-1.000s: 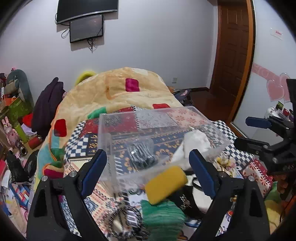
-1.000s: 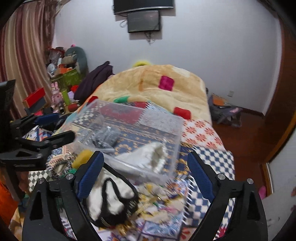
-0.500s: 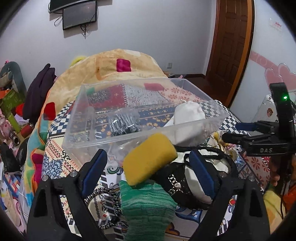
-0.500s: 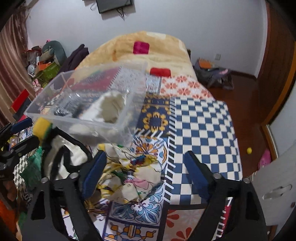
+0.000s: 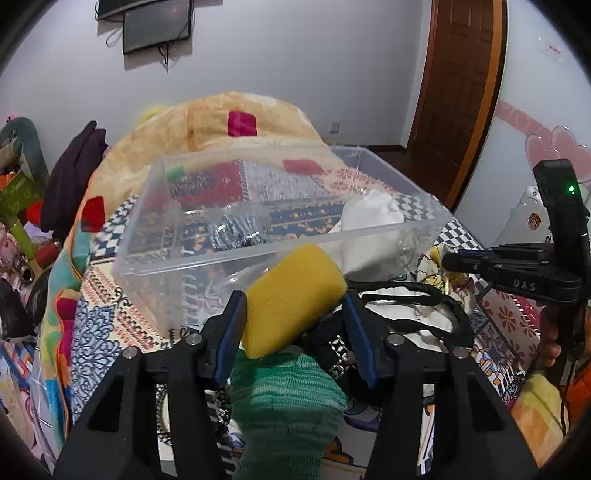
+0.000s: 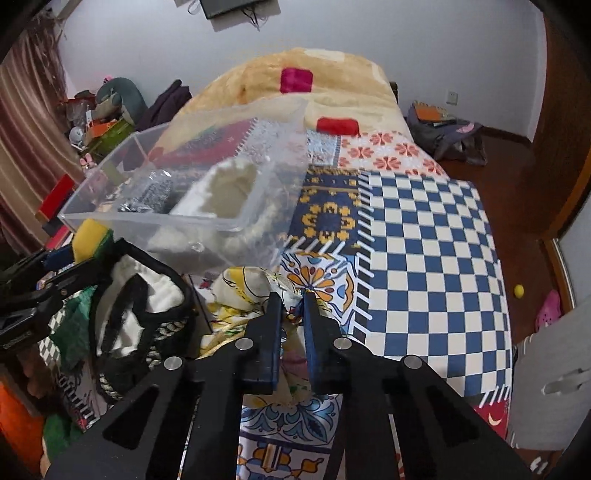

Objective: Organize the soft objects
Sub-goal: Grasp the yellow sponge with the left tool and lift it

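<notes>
Bed (image 6: 424, 240) w/ patchwork cover carries everything; clear plastic bin (image 5: 258, 236) sits mid-bed as the drop spot, a white soft item and a dark one already inside. Left gripper (image 5: 295, 332) reaches level toward the bin's near wall, fingers pinching a yellow sponge (image 5: 291, 299) just short of it. Right gripper (image 6: 293, 314) angles down, fingers pressed on the floral cloth (image 6: 243, 291) beside the bin, prob. next to go in.

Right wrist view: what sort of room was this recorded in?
Most likely a bedroom in a home. A bed with a patterned quilt fills the view, a plush blanket is heaped at its far end, and a screen hangs on the wall above.
</notes>
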Tool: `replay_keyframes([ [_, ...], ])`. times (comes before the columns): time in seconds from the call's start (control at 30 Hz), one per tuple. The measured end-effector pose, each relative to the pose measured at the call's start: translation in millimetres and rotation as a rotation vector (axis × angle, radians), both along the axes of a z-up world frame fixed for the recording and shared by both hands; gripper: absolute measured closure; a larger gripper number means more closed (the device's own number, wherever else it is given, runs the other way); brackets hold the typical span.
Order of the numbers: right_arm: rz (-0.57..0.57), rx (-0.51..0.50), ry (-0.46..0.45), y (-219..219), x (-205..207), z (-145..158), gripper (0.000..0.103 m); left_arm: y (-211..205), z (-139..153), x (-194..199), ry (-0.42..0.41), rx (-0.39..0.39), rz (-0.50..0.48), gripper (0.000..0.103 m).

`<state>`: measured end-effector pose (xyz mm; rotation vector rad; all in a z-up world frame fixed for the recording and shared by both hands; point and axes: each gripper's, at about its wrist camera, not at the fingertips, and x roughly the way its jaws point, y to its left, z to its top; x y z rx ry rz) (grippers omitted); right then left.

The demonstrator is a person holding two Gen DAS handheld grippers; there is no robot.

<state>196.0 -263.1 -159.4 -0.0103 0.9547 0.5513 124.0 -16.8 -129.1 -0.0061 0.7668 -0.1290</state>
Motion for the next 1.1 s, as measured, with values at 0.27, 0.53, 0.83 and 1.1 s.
replay_keyframes([
  [0.27, 0.013, 0.011, -0.128, -5.1, -25.6, 36.6, 0.094, 6.2, 30.4, -24.9, -0.096, -0.003, 0.009, 0.053],
  [0.53, 0.015, 0.043, -0.253, -4.4, -34.5, 81.1, 0.094, 25.0, 65.9, -28.0, -0.179, -0.023, 0.043, 0.053],
  [0.83, 0.02, 0.113, -0.369, 20.6, -30.3, 124.0, 0.094, 47.3, 85.6, -7.9, -0.191, -0.029, 0.101, 0.053],
  [1.1, 0.049, 0.139, -0.39, 59.9, -8.5, 128.4, 0.094, 58.8, 81.1, 26.9, -0.125, -0.022, 0.114, 0.053],
])
